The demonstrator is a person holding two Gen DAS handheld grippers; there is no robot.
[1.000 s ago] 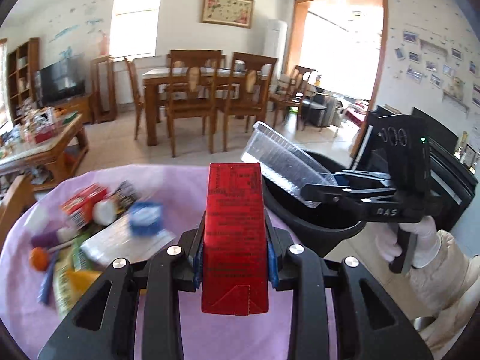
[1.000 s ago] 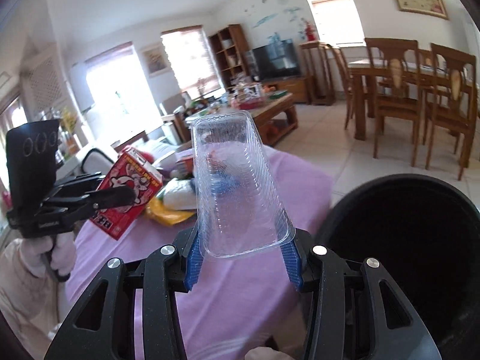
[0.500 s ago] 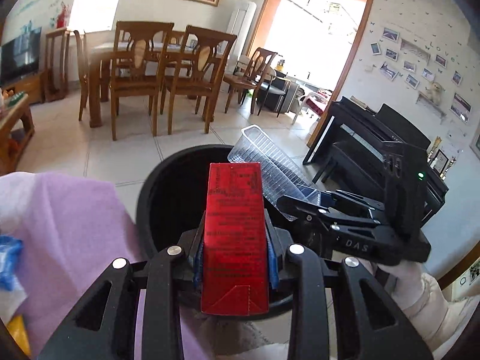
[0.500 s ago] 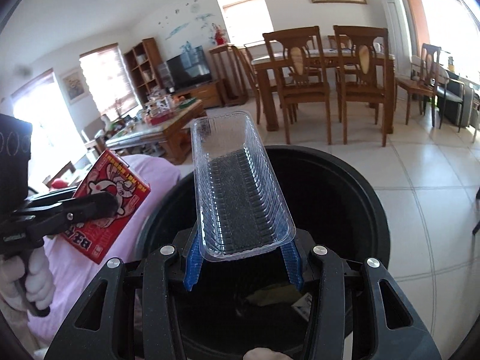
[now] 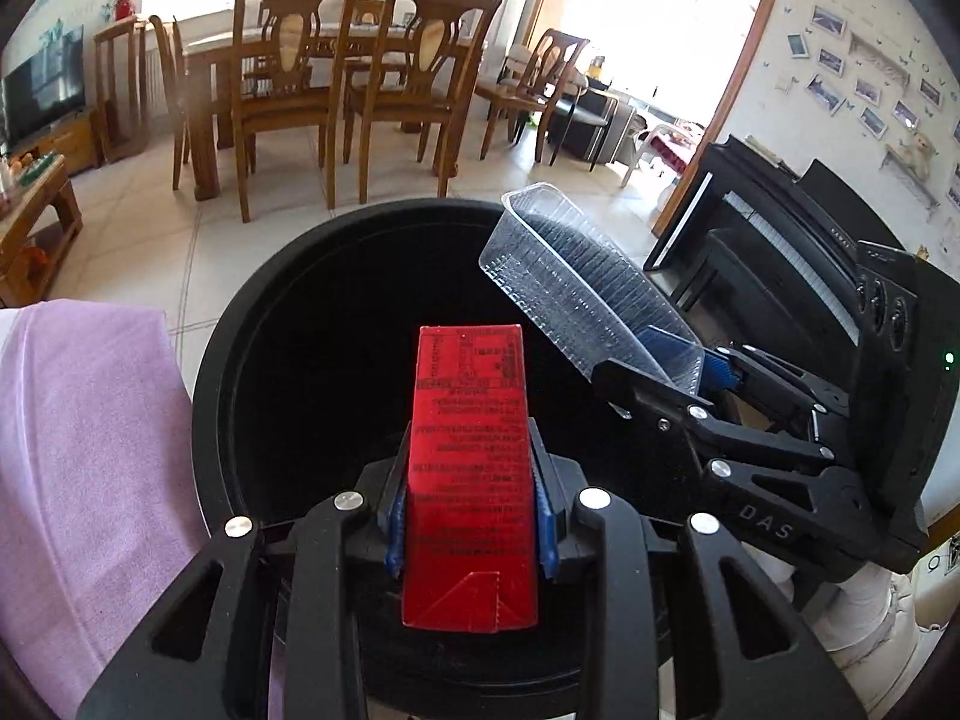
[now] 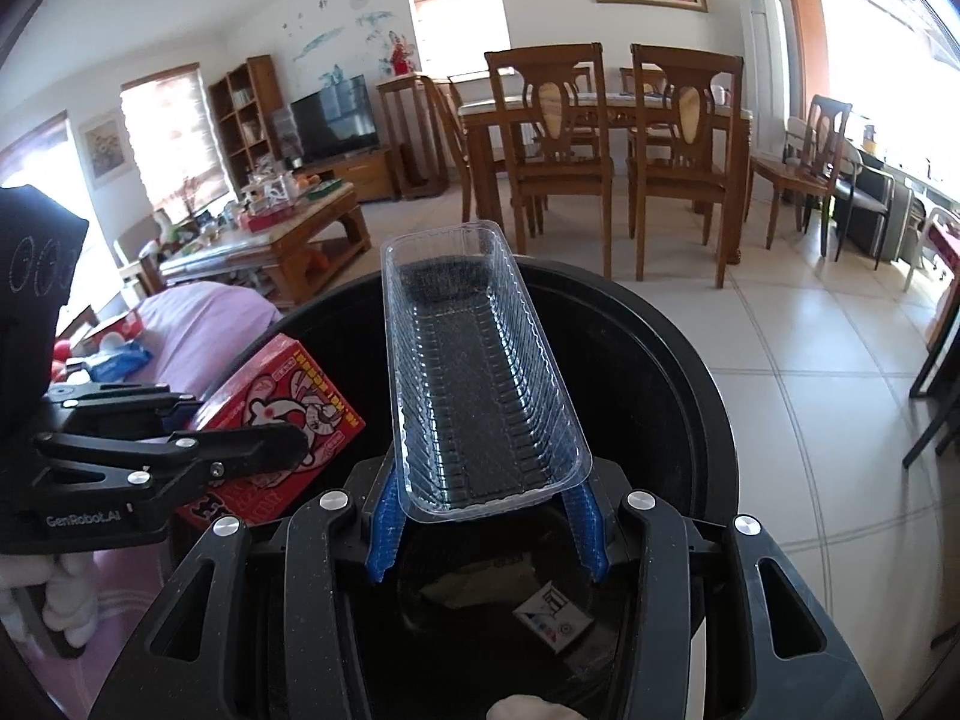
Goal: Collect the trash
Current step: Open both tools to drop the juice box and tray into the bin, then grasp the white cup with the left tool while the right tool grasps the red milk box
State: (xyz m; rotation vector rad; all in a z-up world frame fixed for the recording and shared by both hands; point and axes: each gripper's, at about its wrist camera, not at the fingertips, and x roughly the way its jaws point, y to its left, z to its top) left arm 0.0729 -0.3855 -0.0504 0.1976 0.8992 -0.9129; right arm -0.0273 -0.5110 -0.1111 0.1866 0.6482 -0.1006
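My left gripper (image 5: 468, 531) is shut on a red carton (image 5: 471, 468), held over the mouth of a round black trash bin (image 5: 252, 312). The right gripper (image 6: 483, 531) is shut on a clear plastic tray (image 6: 474, 372), which also hangs over the bin (image 6: 678, 372). In the left wrist view the tray (image 5: 576, 282) reaches in from the right, gripped by the right gripper (image 5: 690, 384). In the right wrist view the carton (image 6: 282, 402) shows its cartoon face at the left, clamped in the left gripper (image 6: 240, 438). Some paper scraps (image 6: 549, 615) lie at the bin's bottom.
A table under a purple cloth (image 5: 84, 432) stands left of the bin, with more trash (image 6: 114, 357) on it. Beyond are a tiled floor (image 6: 828, 360), wooden dining chairs (image 5: 408, 90) and table, a low coffee table (image 6: 282, 234), and a black piano (image 5: 798, 252) at the right.
Both grippers swung from above the purple table over to the bin and sank lower. The carton and tray now hang over the bin's mouth, still gripped.
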